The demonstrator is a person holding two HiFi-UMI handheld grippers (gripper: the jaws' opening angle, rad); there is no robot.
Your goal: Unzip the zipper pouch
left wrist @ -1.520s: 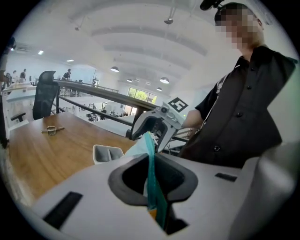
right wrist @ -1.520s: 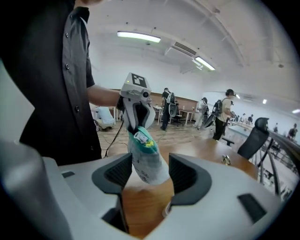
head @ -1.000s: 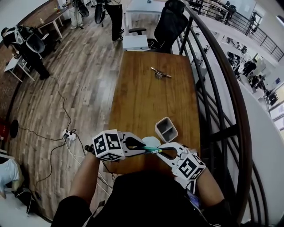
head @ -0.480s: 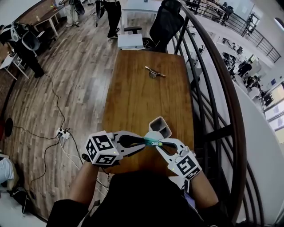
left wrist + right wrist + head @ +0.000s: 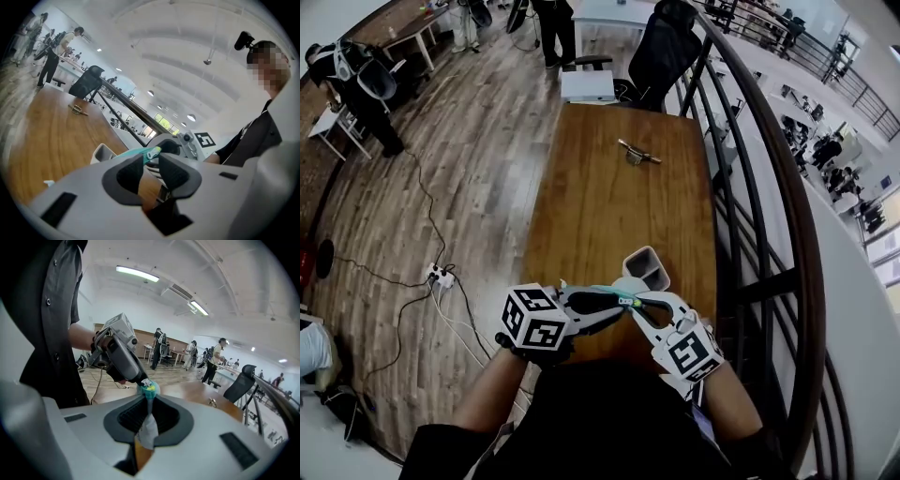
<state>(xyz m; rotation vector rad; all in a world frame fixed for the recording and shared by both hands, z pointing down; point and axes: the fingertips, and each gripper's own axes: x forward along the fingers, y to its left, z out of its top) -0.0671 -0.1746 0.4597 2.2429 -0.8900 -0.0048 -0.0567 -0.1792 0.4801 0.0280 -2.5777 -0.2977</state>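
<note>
I hold the right fingers (image 5: 168, 417) pinched on the zipper pouch (image 5: 611, 293), which runs leftward to its pull (image 5: 152, 153), lying loose between my just-opened left fingers (image 5: 177, 174).

1 long brown wooden table (image 5: 609, 206). 1 white plastic holder w. 2 compartments (image 5: 647, 269). 1 small metal clamp-like piece (image 5: 637, 153). 1 pale zipper pouch w. teal edge (image 5: 609, 292). 2 white grippers: left gripper (image 5: 619, 305), right gripper (image 5: 636, 305). 1 black office chair (image 5: 661, 47). 1 white power strip (image 5: 442, 277).

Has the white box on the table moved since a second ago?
No. The white box stands at the same spot near the table's right edge.
</note>
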